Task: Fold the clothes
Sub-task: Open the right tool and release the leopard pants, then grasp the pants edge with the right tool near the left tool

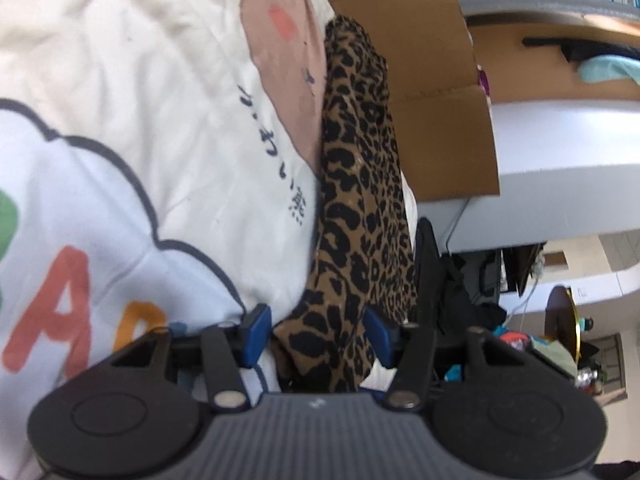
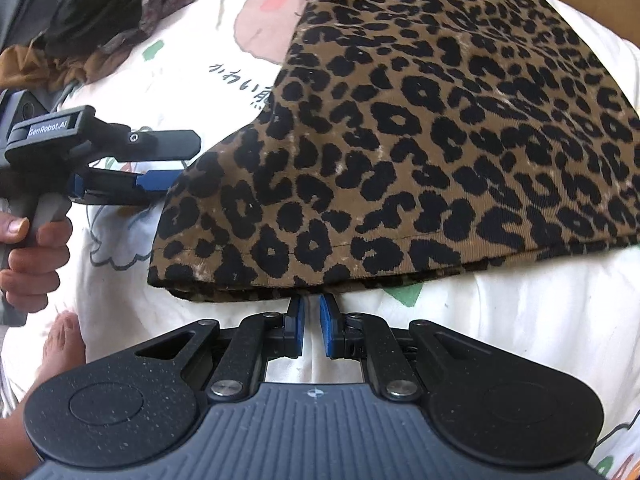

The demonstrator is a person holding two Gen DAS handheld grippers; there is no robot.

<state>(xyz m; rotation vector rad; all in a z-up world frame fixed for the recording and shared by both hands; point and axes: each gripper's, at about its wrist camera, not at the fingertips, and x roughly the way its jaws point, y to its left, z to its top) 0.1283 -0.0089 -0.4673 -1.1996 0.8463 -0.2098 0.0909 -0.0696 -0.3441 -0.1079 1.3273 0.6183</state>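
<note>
A leopard-print garment [image 2: 420, 140] lies spread over a white printed sheet [image 2: 520, 340], with its near hem doubled over. My right gripper [image 2: 312, 308] meets that hem from the front. Its blue pads [image 2: 295, 320] stand close together and their tips are hidden under the edge. In the left wrist view the garment [image 1: 360, 184] runs away from me as a narrow band, seen almost edge-on. My left gripper [image 1: 316, 332] is shut on a bunched part that fills the gap between its pads. The right wrist view shows the left gripper [image 2: 160, 184] at the garment's left corner.
A hand [image 2: 32, 240] holds the left gripper's handle, and a bare foot [image 2: 64, 344] rests on the sheet below it. A pile of dark clothes [image 2: 112, 12] lies at the far left. An open cardboard box [image 1: 432, 80] stands against the sheet's right edge.
</note>
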